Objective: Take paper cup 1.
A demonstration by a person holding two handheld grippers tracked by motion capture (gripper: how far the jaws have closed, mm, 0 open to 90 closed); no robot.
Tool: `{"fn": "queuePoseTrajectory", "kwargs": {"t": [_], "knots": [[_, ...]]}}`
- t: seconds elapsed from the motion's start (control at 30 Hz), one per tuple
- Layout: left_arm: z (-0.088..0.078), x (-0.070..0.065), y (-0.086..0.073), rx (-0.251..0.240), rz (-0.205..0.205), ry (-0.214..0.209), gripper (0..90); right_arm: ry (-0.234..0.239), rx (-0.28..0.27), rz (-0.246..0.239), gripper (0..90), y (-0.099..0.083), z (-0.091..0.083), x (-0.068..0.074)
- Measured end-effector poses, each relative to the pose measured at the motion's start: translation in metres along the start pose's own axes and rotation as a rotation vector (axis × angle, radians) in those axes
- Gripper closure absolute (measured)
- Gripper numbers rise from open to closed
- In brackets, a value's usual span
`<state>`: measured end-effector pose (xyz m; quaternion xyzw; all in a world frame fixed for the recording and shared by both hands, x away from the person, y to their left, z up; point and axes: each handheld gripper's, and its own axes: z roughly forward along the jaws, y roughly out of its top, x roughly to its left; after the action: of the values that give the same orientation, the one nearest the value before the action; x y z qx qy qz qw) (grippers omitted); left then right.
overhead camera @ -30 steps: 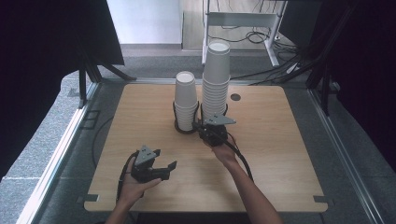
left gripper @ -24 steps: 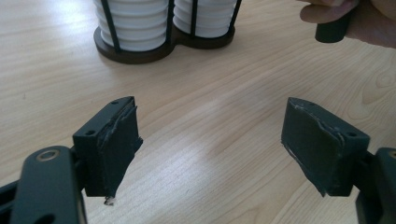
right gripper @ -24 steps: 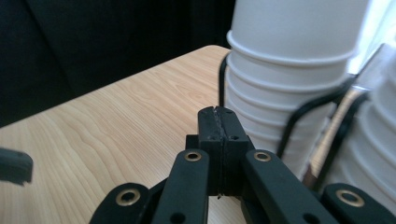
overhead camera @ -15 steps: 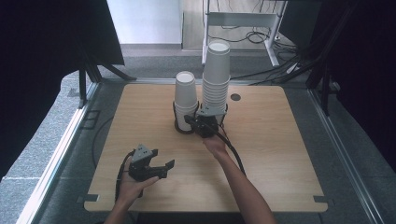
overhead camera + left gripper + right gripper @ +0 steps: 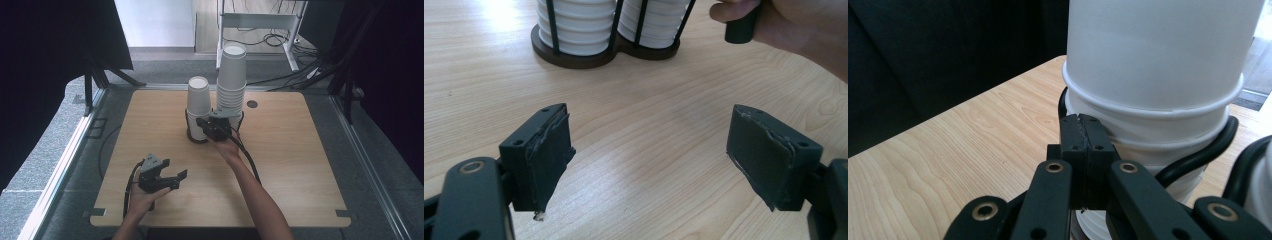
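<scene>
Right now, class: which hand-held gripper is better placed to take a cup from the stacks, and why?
The right hand-held gripper, probably: its shut jaws are up against the shorter cup stack in the holder. The left hand-held gripper sits open over bare table, well short of the cups.

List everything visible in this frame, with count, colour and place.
Cup stacks: two, white, upside down in the holder at table centre; shorter left, taller right.
Cup holder: one, dark wood base with black wire uprights, under the stacks.
Table: one, light wood, with a dark round hole near the far edge.
Metal stand: one, pale, on the floor beyond the table, cables beneath.
Left claw: black, jaws apart over bare table, near edge.
Right claw: black, jaws closed together, at the stacks' base.
</scene>
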<state>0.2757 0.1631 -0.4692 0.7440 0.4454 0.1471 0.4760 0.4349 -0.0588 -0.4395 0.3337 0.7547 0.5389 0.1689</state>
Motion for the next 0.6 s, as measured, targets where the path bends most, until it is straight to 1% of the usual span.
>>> {"fn": "queuePoseTrajectory", "kwargs": {"t": [0.1, 0.17, 0.27, 0.3, 0.37, 0.47, 0.5, 0.57, 0.6], "knots": [[0.001, -0.001, 0.001, -0.002, 0.012, 0.005, 18.2, -0.002, 0.005, 0.005, 89.8, -0.002, 0.002, -0.001], [0.0, -0.002, 0.002, -0.006, 0.021, 0.01, 17.9, 0.011, 0.001, 0.008, 89.8, -0.002, 0.003, -0.003], [-0.001, -0.002, 0.006, 0.002, 0.017, 0.002, 17.6, 0.015, 0.0, 0.003, 89.8, -0.002, 0.003, -0.003], [-0.002, -0.001, 0.008, 0.0, 0.016, 0.003, 15.9, 0.018, -0.003, 0.002, 89.8, -0.003, 0.002, -0.004], [-0.003, 0.0, 0.012, -0.018, -0.001, 0.021, 14.6, 0.029, -0.01, 0.011, 89.8, -0.004, 0.002, -0.006], [-0.006, 0.005, 0.023, -0.058, -0.028, 0.02, 13.7, 0.04, -0.01, 0.016, 89.8, -0.005, 0.003, -0.007], [-0.007, 0.008, 0.029, -0.073, -0.035, 0.024, 13.4, 0.04, -0.008, 0.01, 89.8, -0.005, 0.003, -0.007], [-0.008, 0.012, 0.039, -0.093, -0.044, 0.026, 13.4, 0.045, -0.01, 0.017, 89.7, -0.006, 0.003, -0.007], [-0.008, 0.012, 0.039, -0.093, -0.044, 0.026, 13.3, 0.046, -0.011, 0.016, 89.7, -0.007, 0.003, -0.008]]}}
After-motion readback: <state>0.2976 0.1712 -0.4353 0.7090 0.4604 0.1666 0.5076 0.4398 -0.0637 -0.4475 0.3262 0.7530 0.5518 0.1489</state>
